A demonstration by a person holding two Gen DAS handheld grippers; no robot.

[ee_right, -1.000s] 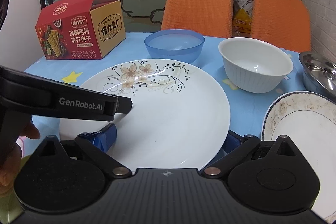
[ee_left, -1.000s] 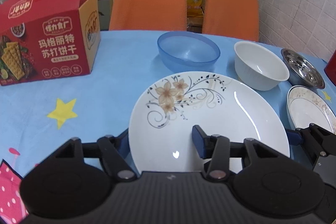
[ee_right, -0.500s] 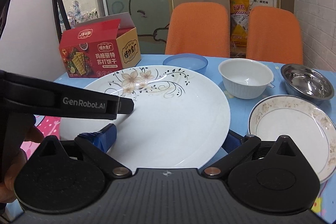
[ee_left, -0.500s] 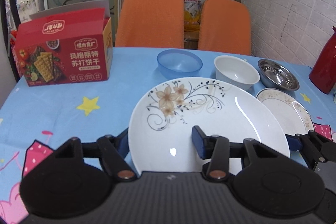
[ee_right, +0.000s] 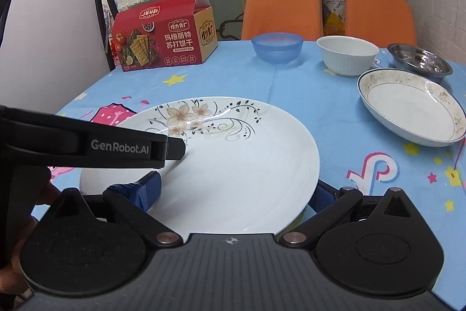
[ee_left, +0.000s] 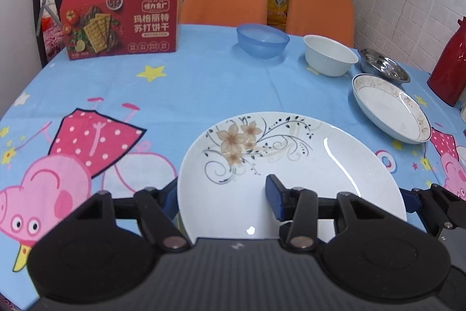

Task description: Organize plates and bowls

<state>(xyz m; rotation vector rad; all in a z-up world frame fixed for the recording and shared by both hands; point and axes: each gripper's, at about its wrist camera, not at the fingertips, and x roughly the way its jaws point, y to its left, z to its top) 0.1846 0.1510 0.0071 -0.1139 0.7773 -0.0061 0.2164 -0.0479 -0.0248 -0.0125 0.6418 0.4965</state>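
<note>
Glazed porcelain is slick, so with my left gripper and right gripper both clamped on the flowered plate's near rim above the table, uneven hands could let it slip.

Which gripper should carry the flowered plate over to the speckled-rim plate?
Probably right. Both the left gripper and the right gripper straddle the flowered plate, but the speckled-rim plate lies on the right side of the table, nearer the right gripper. The left would need to cross over.
</note>
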